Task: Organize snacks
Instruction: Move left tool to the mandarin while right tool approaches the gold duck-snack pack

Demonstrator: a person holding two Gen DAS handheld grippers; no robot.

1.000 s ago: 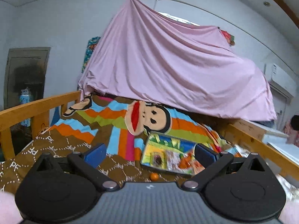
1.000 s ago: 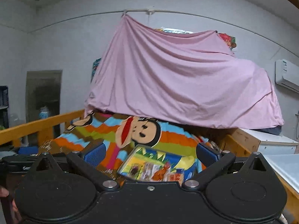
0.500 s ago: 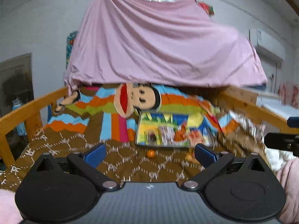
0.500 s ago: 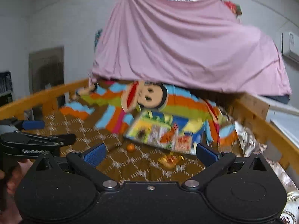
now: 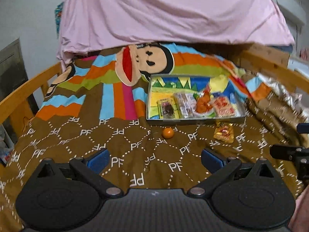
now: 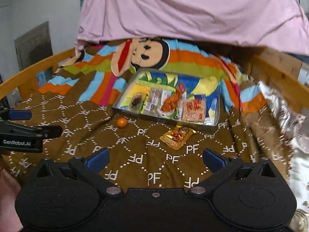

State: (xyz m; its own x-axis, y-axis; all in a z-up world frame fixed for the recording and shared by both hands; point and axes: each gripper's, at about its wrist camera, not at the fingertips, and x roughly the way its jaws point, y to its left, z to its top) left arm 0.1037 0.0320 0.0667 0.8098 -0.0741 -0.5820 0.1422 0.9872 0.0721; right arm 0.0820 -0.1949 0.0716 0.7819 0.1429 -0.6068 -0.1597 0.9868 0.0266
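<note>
A shallow colourful box [image 5: 152, 119] [image 6: 123, 111] lies on the brown bedspread and holds several snack packets. In front of it lie a small orange ball [image 5: 167, 133] [image 6: 122, 122] and a gold snack packet [image 5: 224, 133] [image 6: 177, 137]. My left gripper [image 5: 154, 159] is open and empty, well short of the ball. My right gripper [image 6: 155, 159] is open and empty, just short of the gold packet. Each gripper shows at the edge of the other's view: the right one in the left wrist view [image 5: 289, 152], the left one in the right wrist view [image 6: 29, 133].
A striped monkey-print blanket [image 5: 146, 61] lies behind the box. A pink sheet [image 5: 173, 11] hangs over the bed's far end. Wooden bed rails [image 5: 23, 96] [image 6: 280, 75] run along both sides. A silver foil sheet [image 6: 285, 116] lies at the right.
Both grippers have tilted down and moved forward over the bed, so the box, ball and gold packet are now closer and in fuller view. Both stay open.
</note>
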